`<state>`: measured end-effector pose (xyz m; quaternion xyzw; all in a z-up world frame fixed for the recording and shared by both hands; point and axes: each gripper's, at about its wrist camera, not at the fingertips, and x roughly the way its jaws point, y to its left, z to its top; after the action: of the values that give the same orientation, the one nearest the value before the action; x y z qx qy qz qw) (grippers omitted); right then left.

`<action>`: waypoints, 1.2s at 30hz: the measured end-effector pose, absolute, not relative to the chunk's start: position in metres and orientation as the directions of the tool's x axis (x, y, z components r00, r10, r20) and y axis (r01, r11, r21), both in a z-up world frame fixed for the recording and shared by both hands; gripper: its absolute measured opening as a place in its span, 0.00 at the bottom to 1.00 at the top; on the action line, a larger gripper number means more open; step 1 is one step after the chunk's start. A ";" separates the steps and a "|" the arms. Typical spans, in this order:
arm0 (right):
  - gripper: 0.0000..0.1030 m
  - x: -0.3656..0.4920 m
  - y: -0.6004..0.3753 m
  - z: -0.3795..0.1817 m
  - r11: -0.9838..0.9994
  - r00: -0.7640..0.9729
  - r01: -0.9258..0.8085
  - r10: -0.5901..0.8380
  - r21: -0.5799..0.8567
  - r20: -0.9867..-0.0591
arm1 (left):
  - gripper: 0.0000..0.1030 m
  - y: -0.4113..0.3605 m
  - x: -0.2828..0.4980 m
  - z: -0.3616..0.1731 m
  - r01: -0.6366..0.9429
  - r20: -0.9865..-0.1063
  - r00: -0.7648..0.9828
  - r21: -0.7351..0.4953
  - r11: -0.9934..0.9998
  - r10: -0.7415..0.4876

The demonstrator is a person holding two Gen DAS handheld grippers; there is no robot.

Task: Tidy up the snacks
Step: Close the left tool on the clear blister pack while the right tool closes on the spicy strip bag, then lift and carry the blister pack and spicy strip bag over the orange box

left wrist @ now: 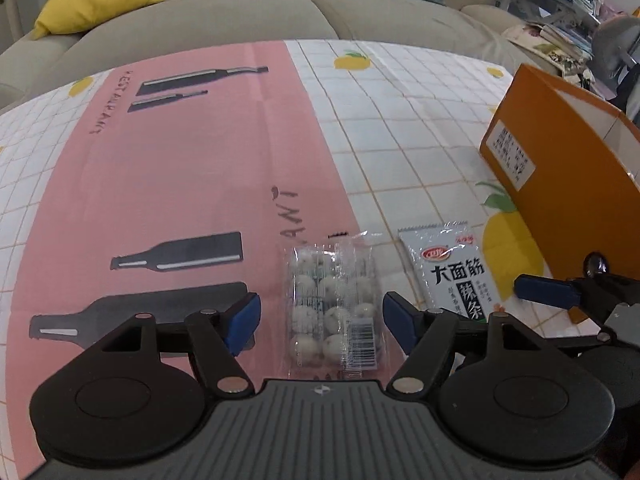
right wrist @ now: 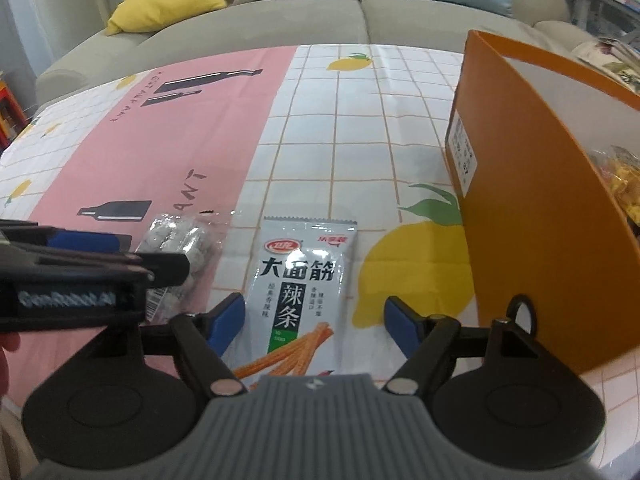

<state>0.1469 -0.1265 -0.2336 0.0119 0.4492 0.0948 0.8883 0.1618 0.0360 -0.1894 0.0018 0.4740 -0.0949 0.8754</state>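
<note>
A clear packet of white round candies (left wrist: pixel 334 304) lies on the tablecloth between the open jaws of my left gripper (left wrist: pixel 322 322). A silver spicy-strip packet (left wrist: pixel 450 268) lies to its right. In the right wrist view that silver packet (right wrist: pixel 302 280) lies between the open jaws of my right gripper (right wrist: pixel 315 320), and the candy packet (right wrist: pixel 180 240) shows at left, partly behind the left gripper (right wrist: pixel 92 264). An orange box (right wrist: pixel 532 208) stands open at the right with yellow snacks (right wrist: pixel 624 184) inside.
The table (left wrist: pixel 400 128) carries a pink and white checked cloth with lemon and bottle prints. A grey sofa (left wrist: pixel 240 12) with yellow, beige and blue cushions stands behind it. Stacked magazines (left wrist: pixel 560 36) lie at the far right. The orange box (left wrist: pixel 560 184) stands close to my right gripper's finger (left wrist: pixel 544 292).
</note>
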 end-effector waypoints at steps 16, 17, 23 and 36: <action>0.89 0.137 -0.108 -0.246 0.983 0.630 -0.183 0.140 0.029 -0.764 | 0.75 0.021 0.157 -0.203 0.170 -0.794 0.598 -0.006 0.985 -0.108; 0.89 0.137 -0.109 -0.245 0.984 0.630 -0.177 0.136 0.029 -0.764 | 0.73 0.022 0.157 -0.202 0.170 -0.793 0.600 -0.008 0.985 -0.110; 0.71 0.136 -0.108 -0.243 0.982 0.650 -0.185 0.143 0.028 -0.746 | 0.64 0.034 0.159 -0.200 0.135 -0.801 0.592 -0.013 0.991 -0.092; 0.45 0.133 -0.097 -0.238 0.975 0.670 -0.221 0.147 -0.006 -0.728 | 0.60 0.049 0.155 -0.190 0.063 -0.810 0.583 -0.036 0.997 -0.066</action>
<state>0.1327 -0.0975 -0.2382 -0.0470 0.3936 0.1007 0.9125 0.1553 0.0488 -0.1904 -0.0019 0.4552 -0.0361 0.8897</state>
